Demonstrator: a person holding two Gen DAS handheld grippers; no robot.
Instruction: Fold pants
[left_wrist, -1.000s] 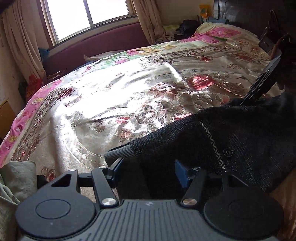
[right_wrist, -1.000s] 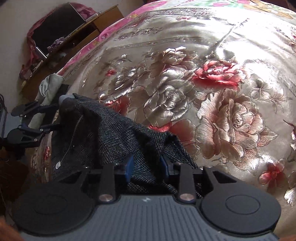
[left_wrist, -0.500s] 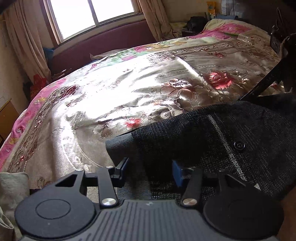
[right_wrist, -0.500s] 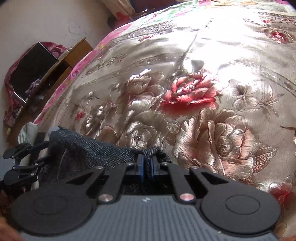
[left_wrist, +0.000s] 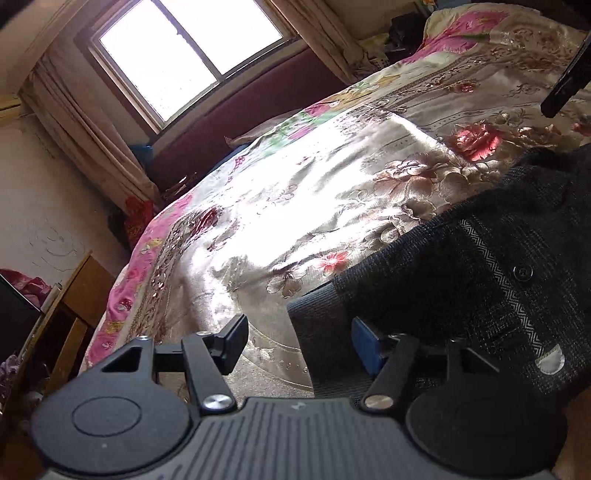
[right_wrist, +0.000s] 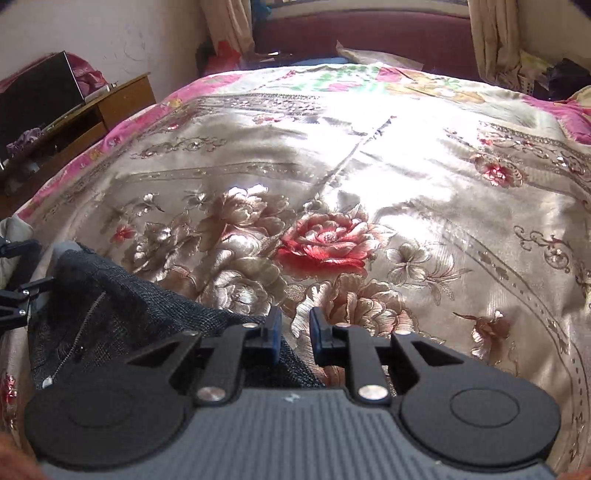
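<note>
The dark grey tweed pants (left_wrist: 461, 266) lie bunched at the near edge of the bed, waistband button and herringbone lining showing. My left gripper (left_wrist: 299, 343) is open, its fingers straddling the grey waistband corner without pinching it. In the right wrist view the pants (right_wrist: 122, 317) lie low at the left. My right gripper (right_wrist: 294, 334) is open with a narrow gap, empty, above the bedspread just right of the cloth. The left gripper's fingers show at the far left edge (right_wrist: 14, 291).
A shiny floral bedspread (right_wrist: 369, 184) covers the bed. A wooden cabinet with a dark screen (right_wrist: 48, 107) stands to the left. A window (left_wrist: 192, 55) with curtains and a maroon headboard (right_wrist: 362, 33) lie beyond. A pale cloth (right_wrist: 14, 236) lies by the left edge.
My right gripper was shut on the pants' edge half a second ago; it has let go, opened and lifted. My left gripper has opened wider and tilted upward.
</note>
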